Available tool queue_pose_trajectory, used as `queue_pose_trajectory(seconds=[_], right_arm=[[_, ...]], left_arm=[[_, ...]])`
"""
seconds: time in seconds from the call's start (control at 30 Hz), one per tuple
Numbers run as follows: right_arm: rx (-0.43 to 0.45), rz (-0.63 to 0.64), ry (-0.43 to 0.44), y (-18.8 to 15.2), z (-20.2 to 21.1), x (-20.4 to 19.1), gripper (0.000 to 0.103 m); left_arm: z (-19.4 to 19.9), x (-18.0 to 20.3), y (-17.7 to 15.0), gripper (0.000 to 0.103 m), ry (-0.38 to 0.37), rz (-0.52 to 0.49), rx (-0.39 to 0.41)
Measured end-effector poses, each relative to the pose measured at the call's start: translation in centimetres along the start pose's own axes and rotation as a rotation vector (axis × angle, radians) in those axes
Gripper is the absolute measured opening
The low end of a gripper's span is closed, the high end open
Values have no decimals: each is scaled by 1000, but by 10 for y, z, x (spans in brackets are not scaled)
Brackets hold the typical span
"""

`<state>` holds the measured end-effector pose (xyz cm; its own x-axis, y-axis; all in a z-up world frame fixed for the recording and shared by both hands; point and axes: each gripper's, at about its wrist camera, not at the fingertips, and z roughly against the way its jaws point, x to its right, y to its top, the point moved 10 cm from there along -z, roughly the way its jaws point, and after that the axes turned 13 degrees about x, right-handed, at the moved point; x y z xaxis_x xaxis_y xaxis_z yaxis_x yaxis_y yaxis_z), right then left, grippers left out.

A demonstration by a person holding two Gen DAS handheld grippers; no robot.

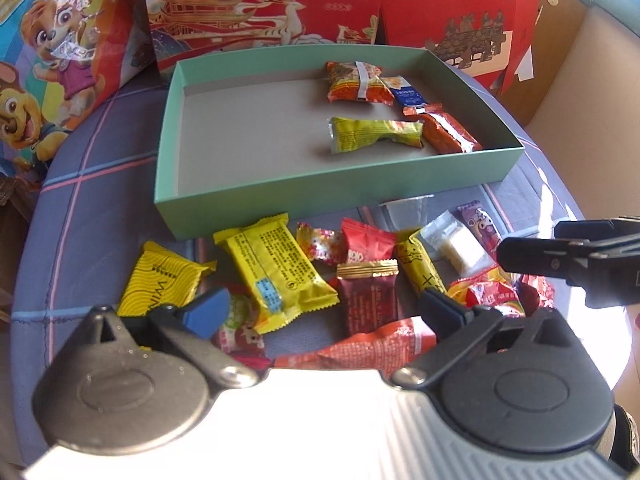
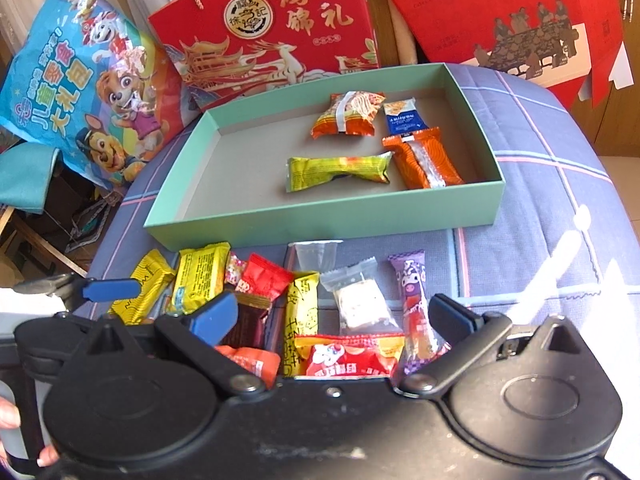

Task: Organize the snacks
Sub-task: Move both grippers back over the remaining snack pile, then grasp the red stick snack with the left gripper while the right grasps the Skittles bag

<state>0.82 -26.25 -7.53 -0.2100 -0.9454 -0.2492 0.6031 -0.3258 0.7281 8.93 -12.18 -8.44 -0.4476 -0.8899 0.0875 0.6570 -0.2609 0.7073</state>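
Observation:
A shallow green box (image 1: 320, 200) (image 2: 320, 220) holds an orange noodle packet (image 1: 356, 82), a blue-white packet (image 1: 408, 94), an orange bar (image 1: 444, 130) and a yellow-green packet (image 1: 376, 134) at its right end. Several loose snacks lie in front of it, among them a large yellow packet (image 1: 276, 272), a dark red one (image 1: 370, 296), a clear white one (image 2: 360, 304) and a purple stick (image 2: 414, 308). My left gripper (image 1: 326, 314) is open low over the pile. My right gripper (image 2: 334, 316) is open too, just to the right, over the red cartoon packet (image 2: 344, 358).
The box and snacks rest on a round surface under a blue checked cloth (image 1: 100, 200). Red gift boxes (image 2: 280, 28) and a blue cartoon snack bag (image 2: 88, 92) stand behind the green box. A hand (image 2: 8, 416) shows at the lower left. The box's left half is bare.

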Motion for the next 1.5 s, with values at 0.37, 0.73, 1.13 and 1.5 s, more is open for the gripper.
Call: queue_pose_trajectory(seconds=[0.37,0.73,1.13,1.5], right_arm=[[-24,-97,6,-27,-3,9,101],[-82,-124,-6,-43,-4,18,72],[-80,-67,4,-59,-26,5,53],[-35,-84,-42,-53,-23,21,52]], left_arm=[[0,-13,-38,103,11,-50,-56],[-20,52,-48,77,-162,-308,-45],[-8,24,-76,70,-166,-222,-148],[-9,13,-65,26,-147,-155,-164]])
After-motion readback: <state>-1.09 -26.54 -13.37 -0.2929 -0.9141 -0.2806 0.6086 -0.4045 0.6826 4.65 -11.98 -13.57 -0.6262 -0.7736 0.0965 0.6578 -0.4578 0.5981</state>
